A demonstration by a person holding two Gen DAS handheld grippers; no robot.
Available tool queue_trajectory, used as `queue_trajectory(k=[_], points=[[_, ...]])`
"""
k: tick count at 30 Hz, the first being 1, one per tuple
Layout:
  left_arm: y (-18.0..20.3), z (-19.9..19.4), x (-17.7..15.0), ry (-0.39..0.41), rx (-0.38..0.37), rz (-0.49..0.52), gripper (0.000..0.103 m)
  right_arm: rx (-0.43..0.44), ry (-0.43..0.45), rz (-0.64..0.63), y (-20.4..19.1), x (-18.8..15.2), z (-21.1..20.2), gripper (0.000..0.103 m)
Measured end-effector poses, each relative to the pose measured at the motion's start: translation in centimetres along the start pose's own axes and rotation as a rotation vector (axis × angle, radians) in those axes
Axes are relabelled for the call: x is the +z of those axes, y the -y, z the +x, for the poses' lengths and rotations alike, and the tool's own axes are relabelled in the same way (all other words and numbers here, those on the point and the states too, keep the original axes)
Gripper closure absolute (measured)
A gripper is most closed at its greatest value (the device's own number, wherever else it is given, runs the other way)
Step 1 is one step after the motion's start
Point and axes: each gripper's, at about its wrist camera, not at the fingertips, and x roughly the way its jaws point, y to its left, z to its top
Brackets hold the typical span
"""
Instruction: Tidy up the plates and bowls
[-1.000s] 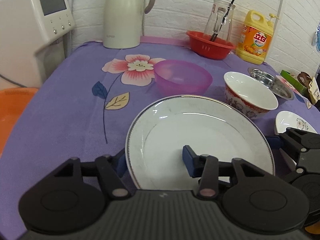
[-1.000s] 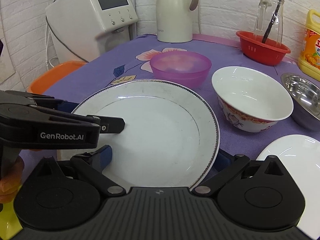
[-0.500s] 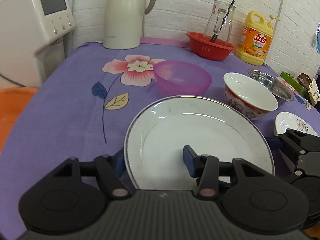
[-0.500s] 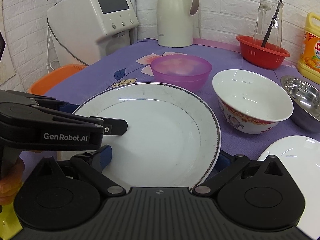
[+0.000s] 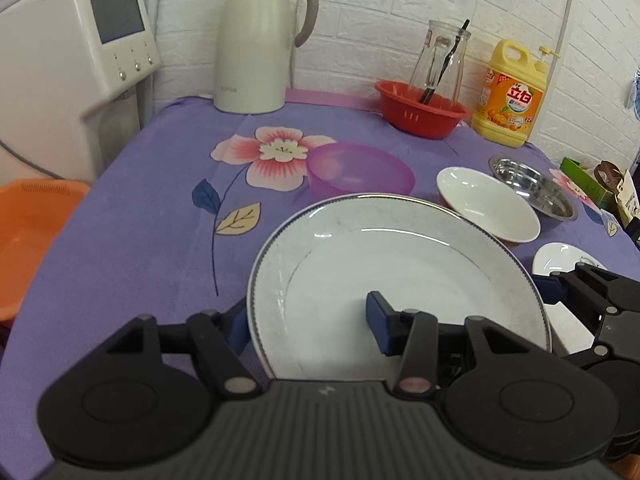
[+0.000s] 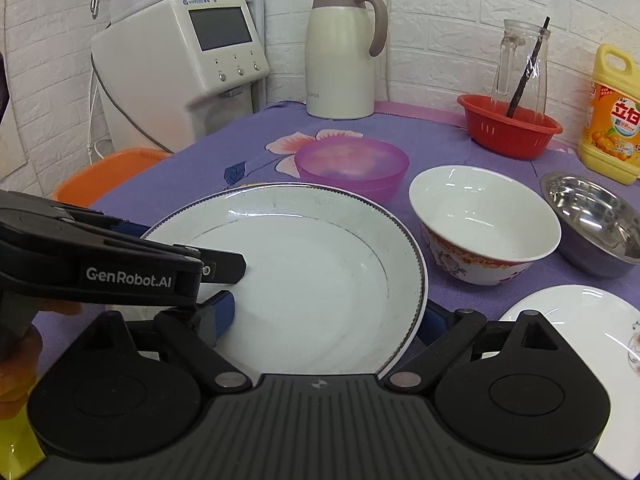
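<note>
The large white plate (image 5: 400, 264) is being gripped at its near rim by the left gripper (image 5: 308, 320) and by the right gripper (image 6: 328, 316), fingers closed across opposite edges, above the purple-clothed bench (image 5: 140, 240); "GenRobot.AI" is being shown on the left gripper; "SUPOR" is being displayed on the kettle (image 6: 340, 52).

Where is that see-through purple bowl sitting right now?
The purple bowl sits mid-table on the purple cloth, just behind the big white plate and left of the white bowl.
</note>
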Motion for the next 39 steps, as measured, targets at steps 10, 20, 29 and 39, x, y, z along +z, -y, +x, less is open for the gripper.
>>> queue_trajectory(k=[10,20,29,39], points=[[1.8,-8.0,-4.4,0.042,-0.008,-0.005,0.056,0.016,0.045,0.004,-2.7,-2.2,-7.9,0.000],[1.9,-12.9,-12.1,0.008,0.043,-0.017,0.056,0.041,-0.004,-0.002,-7.1,-8.3,-11.8,0.000],[2.0,-12.9,-13.5,0.033,0.030,0.001,0.048,-0.035,-0.018,-0.055,-8.0,-9.7,-11.5,0.000],[2.2,-14.3,-11.8,0.110,0.047,0.009,0.032,-0.048,0.088,0.153,-3.6,-9.8,-13.6,0.000]])
